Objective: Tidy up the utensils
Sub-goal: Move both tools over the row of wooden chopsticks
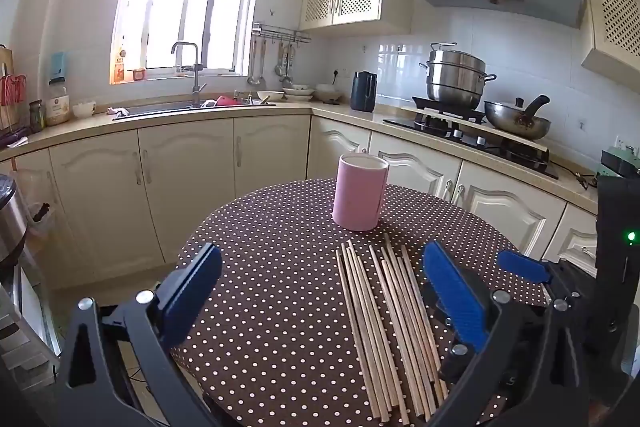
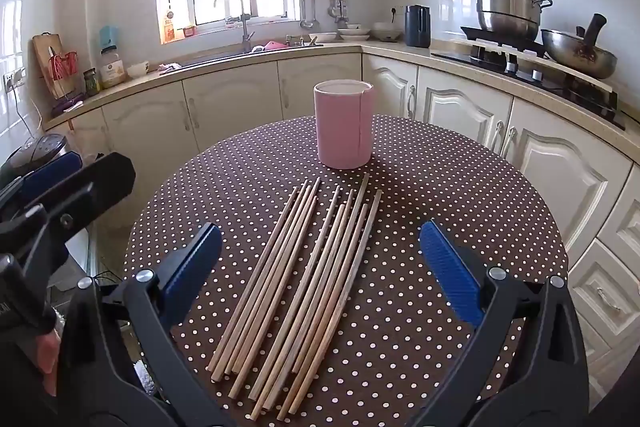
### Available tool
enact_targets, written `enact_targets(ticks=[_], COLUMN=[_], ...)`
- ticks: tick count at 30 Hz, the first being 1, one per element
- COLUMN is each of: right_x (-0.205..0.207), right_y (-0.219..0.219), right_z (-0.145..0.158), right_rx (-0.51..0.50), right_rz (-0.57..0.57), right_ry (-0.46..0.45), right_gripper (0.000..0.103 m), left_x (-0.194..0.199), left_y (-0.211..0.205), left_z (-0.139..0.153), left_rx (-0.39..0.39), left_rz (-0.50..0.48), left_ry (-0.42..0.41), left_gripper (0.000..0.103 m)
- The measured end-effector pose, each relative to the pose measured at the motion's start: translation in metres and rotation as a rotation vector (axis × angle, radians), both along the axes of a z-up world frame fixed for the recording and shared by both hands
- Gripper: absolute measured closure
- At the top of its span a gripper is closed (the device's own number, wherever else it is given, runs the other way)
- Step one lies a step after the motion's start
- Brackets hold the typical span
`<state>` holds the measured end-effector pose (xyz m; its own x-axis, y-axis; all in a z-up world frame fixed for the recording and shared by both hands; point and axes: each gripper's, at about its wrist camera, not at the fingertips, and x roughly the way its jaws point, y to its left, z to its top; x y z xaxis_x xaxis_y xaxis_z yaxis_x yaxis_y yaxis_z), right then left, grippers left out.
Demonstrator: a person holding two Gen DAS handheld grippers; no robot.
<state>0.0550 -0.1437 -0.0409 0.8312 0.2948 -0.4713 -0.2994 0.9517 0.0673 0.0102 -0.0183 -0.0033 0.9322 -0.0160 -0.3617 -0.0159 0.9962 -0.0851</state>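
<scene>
1. Your right gripper (image 2: 320, 275) has its blue pads spread wide with nothing between them; it hangs above the near ends of the chopsticks (image 2: 304, 279), tilted down toward them and not touching.
2. Your left gripper (image 1: 320, 303) is just as wide apart and also empty. It sits to the left of the bundle, and in its own view the chopsticks lie under its right pad (image 1: 456, 303) rather than centred in the gap.
3. The chopsticks lie loose on the polka-dot tablecloth (image 2: 440, 211), roughly side by side in a shallow fan, far tips pointing at the pink cup (image 2: 344, 125). That lie suits you, I judge: a grasp across the near ends could lift several and swing them tip-up toward the cup.
4. The pink cup stands upright past the far tips, just clear of them, mouth open. It looks empty from here, though you cannot see the bottom, so sorting seems not yet begun.
5. Open cloth lies on both sides of the bundle and around the cup, giving room to approach.
6. Mind the edges: the near chopstick ends lie close to the table's front rim, and the two grippers are near each other, so a sideways sweep could clash or roll sticks off.
</scene>
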Motion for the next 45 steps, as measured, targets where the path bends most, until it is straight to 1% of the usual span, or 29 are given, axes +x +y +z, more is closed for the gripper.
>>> enact_targets(ticks=[15, 23, 27, 37, 40, 45], right_x=[0.004, 0.002, -0.001, -0.004, -0.004, -0.007], right_y=[-0.005, -0.012, -0.012, -0.013, -0.015, -0.02], right_z=[-0.005, -0.007, -0.004, -0.002, -0.001, 0.002], right_rx=[0.005, 0.032, 0.041, 0.043, 0.051, 0.052], right_rz=[-0.017, -0.028, -0.031, -0.053, -0.06, -0.084], right_ry=[0.014, 0.02, 0.014, 0.004, 0.006, -0.008], right_gripper=[0.006, 0.006, 0.006, 0.006, 0.006, 0.006], left_x=[0.006, 0.008, 0.009, 0.016, 0.017, 0.018], left_y=[-0.003, -0.004, -0.005, -0.012, -0.016, -0.017], left_z=[0.001, 0.0, -0.001, -0.004, -0.004, -0.004], left_rx=[0.002, 0.008, 0.031, 0.036, 0.048, 0.047], left_rz=[-0.005, -0.006, -0.002, -0.043, -0.053, -0.057], left_ry=[0.009, 0.014, 0.016, 0.034, 0.033, 0.028], left_gripper=[0.004, 0.004, 0.004, 0.004, 0.004, 0.004])
